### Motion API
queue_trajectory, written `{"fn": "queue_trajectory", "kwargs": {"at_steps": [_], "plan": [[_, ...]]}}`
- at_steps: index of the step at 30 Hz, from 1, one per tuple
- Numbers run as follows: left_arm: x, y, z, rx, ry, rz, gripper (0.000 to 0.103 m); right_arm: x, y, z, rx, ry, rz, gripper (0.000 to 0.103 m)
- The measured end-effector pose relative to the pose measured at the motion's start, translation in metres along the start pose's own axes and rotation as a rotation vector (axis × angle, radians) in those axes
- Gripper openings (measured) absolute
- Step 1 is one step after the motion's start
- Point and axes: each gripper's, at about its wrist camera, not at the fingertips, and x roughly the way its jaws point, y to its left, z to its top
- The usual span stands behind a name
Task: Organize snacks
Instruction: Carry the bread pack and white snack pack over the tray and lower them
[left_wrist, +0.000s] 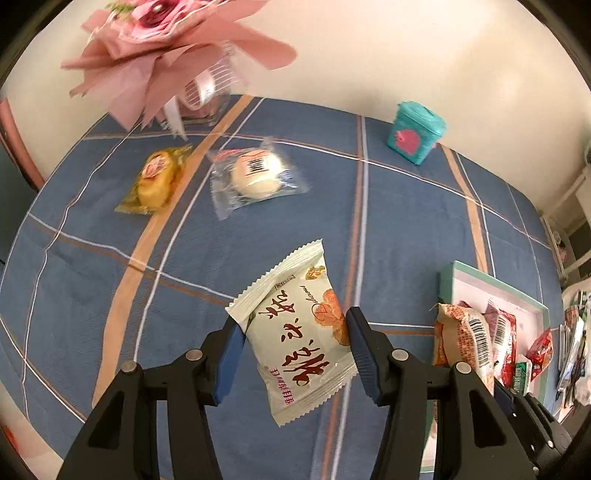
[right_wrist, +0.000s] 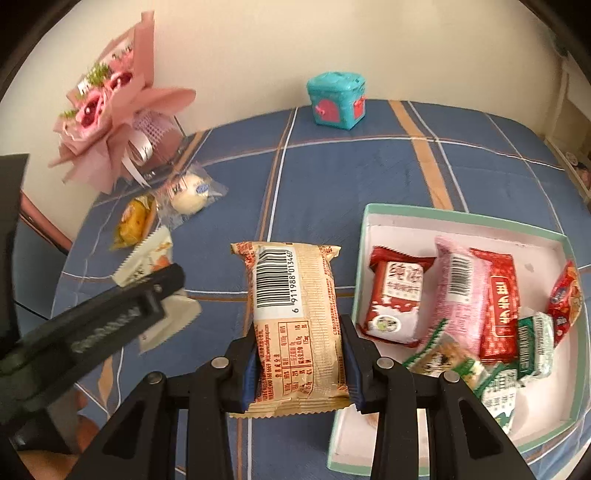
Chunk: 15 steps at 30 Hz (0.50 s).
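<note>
My left gripper (left_wrist: 293, 332) is shut on a cream snack packet with red characters (left_wrist: 295, 332), held above the blue plaid cloth; the gripper also shows in the right wrist view (right_wrist: 168, 280). My right gripper (right_wrist: 299, 354) is shut on a tan snack packet with a barcode (right_wrist: 295, 325), held just left of the white box with a green rim (right_wrist: 461, 218). The box holds several red, pink and green snack packets (right_wrist: 458, 291). A yellow bun packet (left_wrist: 155, 181) and a clear packet with a white bun (left_wrist: 255, 177) lie on the cloth farther back.
A teal toy chest (left_wrist: 415, 133) stands at the back by the wall. A pink paper flower bouquet (right_wrist: 110, 107) leans at the back left. The table's edges fall off at left and right; clutter sits beyond the right edge (left_wrist: 572, 350).
</note>
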Motion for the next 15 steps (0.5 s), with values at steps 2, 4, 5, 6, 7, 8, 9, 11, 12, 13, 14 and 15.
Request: {"fn": "queue_trajectory", "kwargs": {"at_steps": [2, 4, 5, 6, 7, 8, 9, 11, 12, 13, 14, 15], "plan": [[-0.001, -0.010, -0.001, 0.017, -0.002, 0.008, 0.057, -0.005, -0.008, 0.003, 0.009, -0.013, 0.005, 0.040], [0.000, -0.018, -0.002, 0.029, -0.002, 0.014, 0.057, -0.010, -0.016, 0.006, 0.023, -0.022, 0.010, 0.040], [0.000, -0.022, -0.002, 0.035, -0.001, 0.015, 0.057, -0.014, -0.022, 0.007, 0.034, -0.027, 0.011, 0.040], [0.000, -0.025, -0.003, 0.038, -0.002, 0.018, 0.057, -0.016, -0.027, 0.009, 0.043, -0.031, 0.012, 0.040], [0.000, -0.029, -0.003, 0.043, -0.001, 0.021, 0.057, -0.018, -0.031, 0.010, 0.054, -0.035, 0.015, 0.040], [0.001, -0.033, -0.004, 0.048, 0.000, 0.025, 0.057, -0.020, -0.038, 0.011, 0.069, -0.039, 0.019, 0.040], [0.002, -0.037, -0.004, 0.054, 0.002, 0.027, 0.057, -0.022, -0.043, 0.012, 0.079, -0.042, 0.020, 0.040], [0.003, -0.045, -0.006, 0.065, 0.007, 0.030, 0.057, -0.024, -0.055, 0.014, 0.104, -0.046, 0.014, 0.040], [0.004, -0.049, -0.007, 0.070, 0.009, 0.029, 0.057, -0.025, -0.060, 0.015, 0.115, -0.049, 0.011, 0.040], [0.004, -0.054, -0.008, 0.076, 0.010, 0.029, 0.057, -0.027, -0.066, 0.016, 0.126, -0.051, 0.010, 0.040], [0.004, -0.059, -0.008, 0.084, 0.008, 0.031, 0.057, -0.029, -0.073, 0.016, 0.139, -0.052, 0.009, 0.040], [0.003, -0.064, -0.009, 0.094, 0.005, 0.033, 0.057, -0.030, -0.078, 0.017, 0.148, -0.052, 0.008, 0.040]]}}
